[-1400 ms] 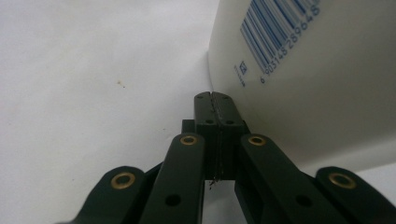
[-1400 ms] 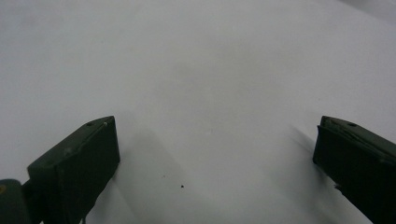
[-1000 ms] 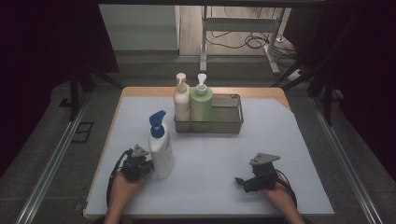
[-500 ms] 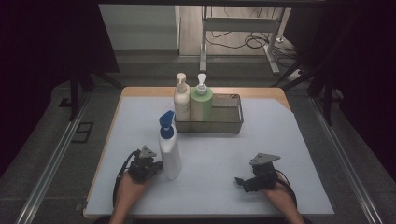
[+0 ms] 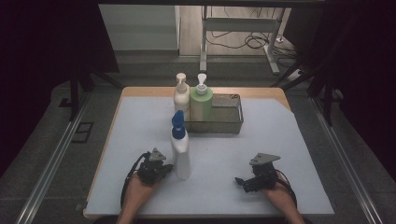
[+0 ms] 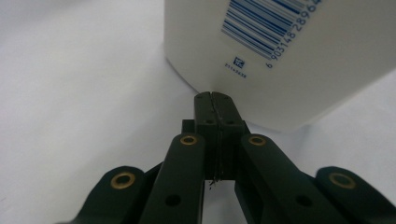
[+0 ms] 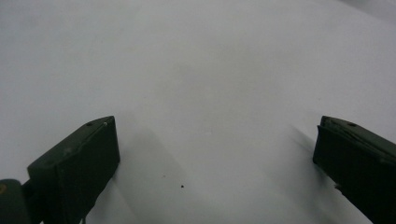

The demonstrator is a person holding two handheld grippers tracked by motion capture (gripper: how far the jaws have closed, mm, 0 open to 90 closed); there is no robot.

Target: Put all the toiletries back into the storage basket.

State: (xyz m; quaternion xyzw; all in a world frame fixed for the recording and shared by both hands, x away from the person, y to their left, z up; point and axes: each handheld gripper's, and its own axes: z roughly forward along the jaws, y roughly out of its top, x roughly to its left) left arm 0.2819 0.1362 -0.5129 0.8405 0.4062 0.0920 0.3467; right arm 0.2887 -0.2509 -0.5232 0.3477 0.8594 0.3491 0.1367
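Observation:
A white spray bottle [image 5: 181,156] with a blue trigger top stands upright on the white sheet, left of centre. My left gripper [image 5: 167,170] lies low on the sheet just left of it, shut with nothing between the jaws. In the left gripper view the closed tips [image 6: 215,95] meet the foot of the bottle [image 6: 289,60], just below its barcode. My right gripper [image 5: 240,180] rests on the sheet at the front right, pointing left. Its jaws stand wide open over bare sheet [image 7: 215,149], holding nothing.
A wire basket [image 5: 233,122] stands at the back centre of the table, with a green pump bottle [image 5: 201,105] at its left end. A cream pump bottle [image 5: 181,95] stands just left of that. Dark floor and rails flank the table.
The left gripper and the spray bottle have both slid to the right across the sheet, the bottle staying upright. The right gripper has stayed where it was.

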